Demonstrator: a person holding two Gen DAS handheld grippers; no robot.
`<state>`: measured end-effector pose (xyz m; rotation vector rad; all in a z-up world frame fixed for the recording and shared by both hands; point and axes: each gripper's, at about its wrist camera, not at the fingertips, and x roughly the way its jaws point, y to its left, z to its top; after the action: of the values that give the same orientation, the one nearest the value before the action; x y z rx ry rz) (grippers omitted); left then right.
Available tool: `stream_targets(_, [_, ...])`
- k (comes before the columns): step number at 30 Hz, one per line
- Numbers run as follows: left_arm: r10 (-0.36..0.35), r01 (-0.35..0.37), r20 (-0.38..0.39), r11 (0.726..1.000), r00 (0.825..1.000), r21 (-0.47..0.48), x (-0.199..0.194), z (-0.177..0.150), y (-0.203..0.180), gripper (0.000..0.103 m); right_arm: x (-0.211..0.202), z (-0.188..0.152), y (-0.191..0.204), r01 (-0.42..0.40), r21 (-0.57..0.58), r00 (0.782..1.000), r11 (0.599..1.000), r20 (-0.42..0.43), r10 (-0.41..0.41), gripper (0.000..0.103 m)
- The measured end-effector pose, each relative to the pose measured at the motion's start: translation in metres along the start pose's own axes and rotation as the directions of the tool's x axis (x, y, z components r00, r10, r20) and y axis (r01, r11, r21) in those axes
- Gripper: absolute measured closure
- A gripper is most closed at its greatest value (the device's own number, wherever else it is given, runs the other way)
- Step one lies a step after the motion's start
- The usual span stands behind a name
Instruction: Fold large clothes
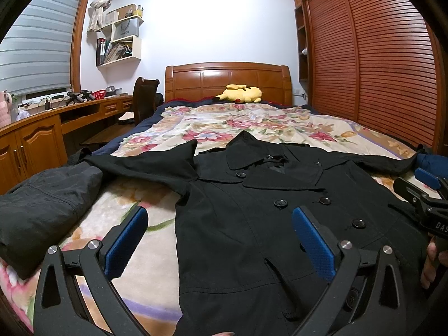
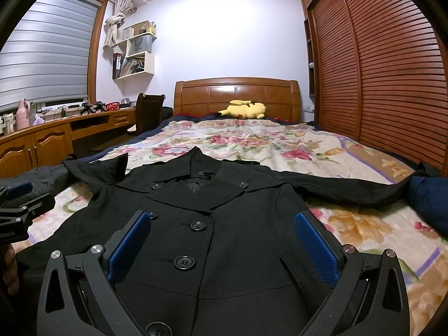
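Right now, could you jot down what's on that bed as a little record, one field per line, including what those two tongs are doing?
garment: black double-breasted coat, front up, buttoned, collar toward the headboard
sleeves: both spread outward to the sides
surface: floral bedspread
second garment: dark bundled jacket, left of the coat
blue cloth: dark blue fabric at the right sleeve's end
toy: yellow plush by the wooden headboard
left tongs: open, above the coat's lower left side, holding nothing
right tongs: open, above the coat's middle, holding nothing
fold: not yet begun

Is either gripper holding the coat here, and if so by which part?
Nothing is held. The left gripper and right gripper are both open above the black coat, with no fabric between their pads.
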<state>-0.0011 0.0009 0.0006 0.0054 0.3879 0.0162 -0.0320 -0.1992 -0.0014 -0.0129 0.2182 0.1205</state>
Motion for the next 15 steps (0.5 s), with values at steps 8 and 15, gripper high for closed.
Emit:
stream_targets(8, [0.003, -0.003, 0.005, 1.0, 1.0, -0.004, -0.004, 0.002, -0.002, 0.0, 0.001, 0.0, 0.001, 0.002, -0.001, 1.0, 1.0, 0.0, -0.002, 0.0])
stream_targets(15, [0.002, -0.002, 0.007, 1.0, 1.0, -0.008, -0.006, 0.008, 0.008, 0.0, 0.001, 0.0, 0.001, 0.002, -0.001, 1.0, 1.0, 0.0, -0.002, 0.0])
